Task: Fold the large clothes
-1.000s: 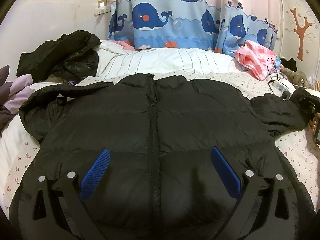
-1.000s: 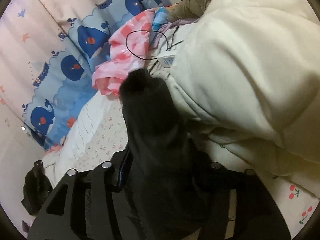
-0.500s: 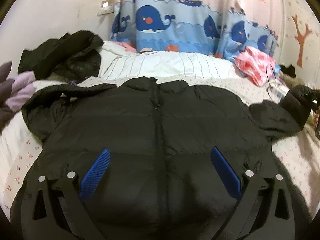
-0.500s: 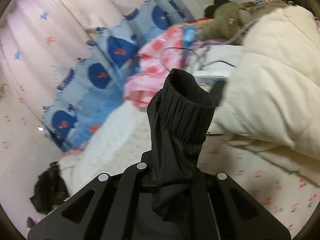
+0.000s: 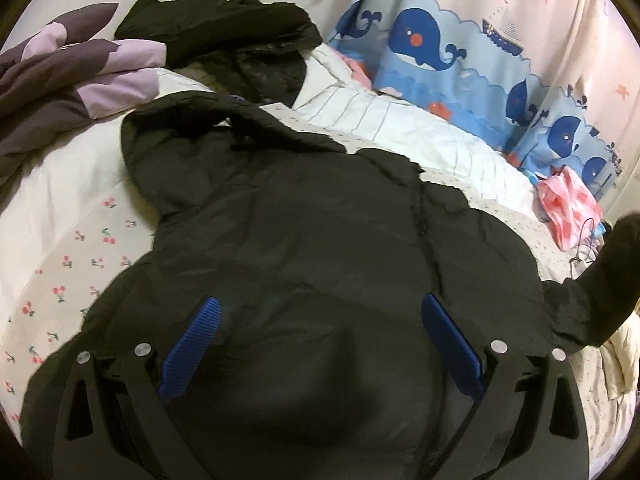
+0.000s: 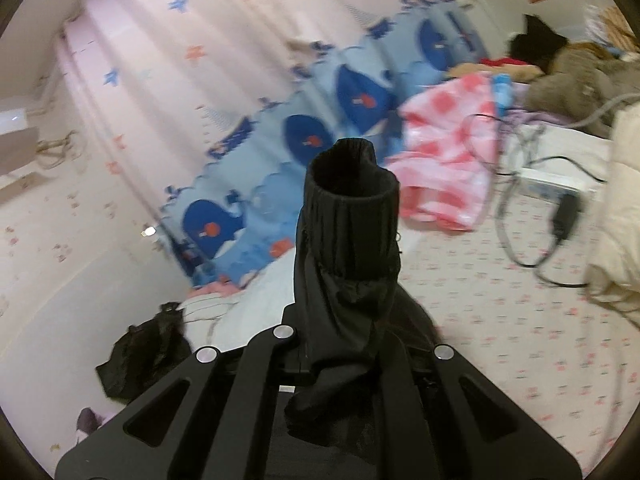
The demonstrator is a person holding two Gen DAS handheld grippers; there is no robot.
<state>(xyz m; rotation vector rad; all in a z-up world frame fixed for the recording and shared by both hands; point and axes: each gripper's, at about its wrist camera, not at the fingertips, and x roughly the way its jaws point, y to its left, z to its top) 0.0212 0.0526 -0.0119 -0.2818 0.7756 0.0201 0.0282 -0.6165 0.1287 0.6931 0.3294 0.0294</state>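
Currently we have the black puffer jacket (image 5: 320, 248) lying front-up across the cherry-print bedsheet (image 5: 80, 248), zip running down the middle, collar toward the far side by the whale curtain (image 5: 432, 52). Our right gripper (image 6: 340, 360) is clenched on the jacket's sleeve (image 6: 348, 240) just below the elastic cuff, which stands up out of the closed jaws; in the left wrist view that same sleeve rises off the bed at the far right edge. Our left gripper (image 5: 320, 344) is released — blue pads (image 5: 192, 344) spread wide above the lower front panel, with no sign that they pinch any fabric. Handling judgement: quilted fill, so light, soft and springy; the shell looks smooth and likely slippery, and folds will probably puff back unless pressed flat. We judge the best holds to be gathered or seamed parts — cuff, hem, shoulder seam, collar — rather than the slick padded panels. The left sleeve (image 5: 168, 136) lies bent at the near-left shoulder, untouched. No brand, label or legible writing shows on the jacket or anywhere else in either view.
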